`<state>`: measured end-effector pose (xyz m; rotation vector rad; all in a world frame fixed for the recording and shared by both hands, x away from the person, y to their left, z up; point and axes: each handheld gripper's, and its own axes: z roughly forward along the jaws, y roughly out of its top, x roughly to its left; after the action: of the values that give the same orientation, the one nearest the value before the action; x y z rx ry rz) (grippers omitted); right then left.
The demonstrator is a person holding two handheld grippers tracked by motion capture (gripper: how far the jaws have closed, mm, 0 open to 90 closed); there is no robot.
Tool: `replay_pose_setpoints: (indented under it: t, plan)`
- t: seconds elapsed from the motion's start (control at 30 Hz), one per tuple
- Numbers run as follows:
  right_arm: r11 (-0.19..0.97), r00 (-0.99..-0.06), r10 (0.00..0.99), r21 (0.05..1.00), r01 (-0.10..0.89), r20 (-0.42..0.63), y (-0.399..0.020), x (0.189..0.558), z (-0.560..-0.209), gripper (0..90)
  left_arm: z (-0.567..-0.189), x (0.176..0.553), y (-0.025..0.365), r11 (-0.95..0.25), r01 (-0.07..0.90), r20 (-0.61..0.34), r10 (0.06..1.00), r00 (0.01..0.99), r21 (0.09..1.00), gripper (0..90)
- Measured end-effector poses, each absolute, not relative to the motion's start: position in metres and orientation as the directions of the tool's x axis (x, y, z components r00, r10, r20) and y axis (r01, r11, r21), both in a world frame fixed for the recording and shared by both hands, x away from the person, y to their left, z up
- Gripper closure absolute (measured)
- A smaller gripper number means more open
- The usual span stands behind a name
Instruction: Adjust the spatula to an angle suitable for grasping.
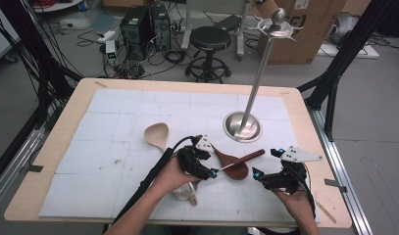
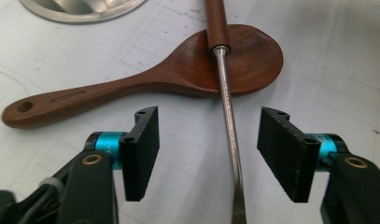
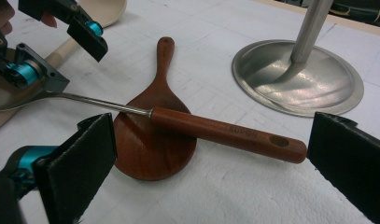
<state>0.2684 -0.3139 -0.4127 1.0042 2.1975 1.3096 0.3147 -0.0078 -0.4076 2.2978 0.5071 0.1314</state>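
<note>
A dark wooden rice spoon (image 1: 235,166) (image 2: 178,74) (image 3: 152,135) lies flat on the white mat. Across its bowl rests a metal ladle with a brown wooden handle (image 1: 249,156) (image 3: 225,133); its thin steel shaft (image 2: 227,121) runs toward my left hand. My left gripper (image 1: 209,164) (image 2: 208,154) (image 3: 61,58) straddles that shaft, with a gap between each pad and the steel. The ladle's bowl (image 1: 186,192) shows partly under the left hand. To the right, my right gripper (image 1: 266,164) (image 3: 211,177) stands wide open near the handle's end and holds nothing.
A pale wooden spoon (image 1: 157,134) (image 3: 101,9) lies left of the left hand. A steel hanging stand with a round base (image 1: 242,126) (image 2: 80,7) (image 3: 297,77) and a tall pole rises just behind the spoons. The mat covers most of the wooden table (image 1: 55,147).
</note>
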Motion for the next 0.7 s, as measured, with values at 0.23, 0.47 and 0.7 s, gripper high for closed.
replay_pose_setpoints:
  t: [0.23,0.47,0.7]
  plan:
    - [0.308,-0.667,0.745,0.872,0.380,0.027,-0.314,0.269,-0.413,0.6,-0.412,0.317,-0.010,-0.646,0.327,-0.077,0.384,0.920,0.690,52.3]
    - [0.310,-0.669,0.743,0.871,0.380,0.028,-0.313,0.269,-0.413,0.7,-0.416,0.317,-0.014,-0.669,0.322,-0.082,0.364,0.928,0.670,61.6]
    - [0.311,-0.667,0.744,0.872,0.379,0.025,-0.314,0.269,-0.413,0.7,-0.418,0.318,-0.017,-0.681,0.315,-0.084,0.350,0.933,0.661,67.4]
